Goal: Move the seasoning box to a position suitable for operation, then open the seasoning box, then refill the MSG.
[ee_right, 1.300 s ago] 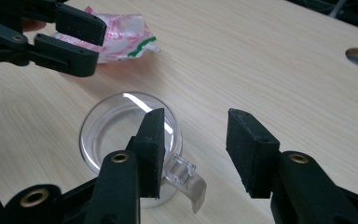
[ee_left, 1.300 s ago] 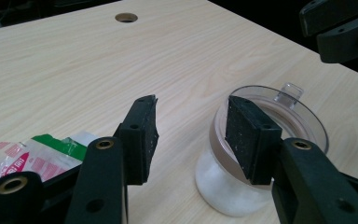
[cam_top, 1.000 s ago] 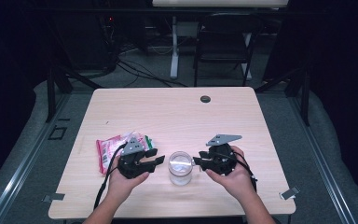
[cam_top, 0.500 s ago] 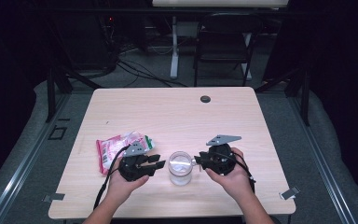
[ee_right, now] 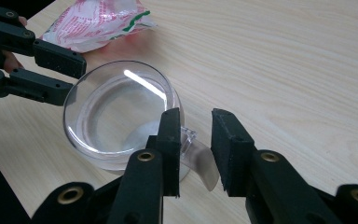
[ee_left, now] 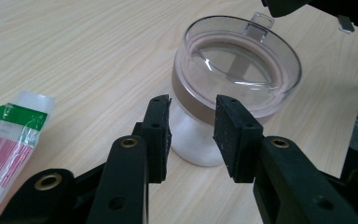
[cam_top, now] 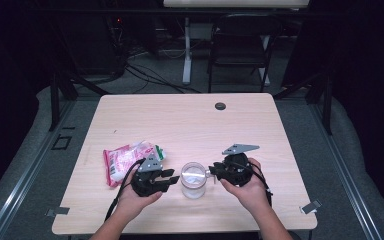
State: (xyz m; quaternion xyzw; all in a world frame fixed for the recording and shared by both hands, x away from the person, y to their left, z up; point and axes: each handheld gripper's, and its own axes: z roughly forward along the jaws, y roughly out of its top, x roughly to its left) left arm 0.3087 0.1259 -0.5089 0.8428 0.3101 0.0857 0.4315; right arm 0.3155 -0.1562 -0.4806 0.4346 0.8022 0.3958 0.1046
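A clear lidded jar with white contents stands near the table's front edge, between my two grippers. My left gripper lies to its left, jaws pointing at it. In the left gripper view the jar stands just past the left gripper, whose jaws have just been closing; nothing is between the pads. My right gripper reaches in from the right. Its jaws have just been closing too, and in the right gripper view the right gripper straddles the jar's clear tab without pressing on it.
A red-and-white plastic packet with a green strip lies on the wooden table left of my left hand. A small black disc sits near the far edge. A folding chair and cables stand behind the table.
Both grippers' jaws have narrowed while the hands stayed in place. The jar and the packet have not moved.
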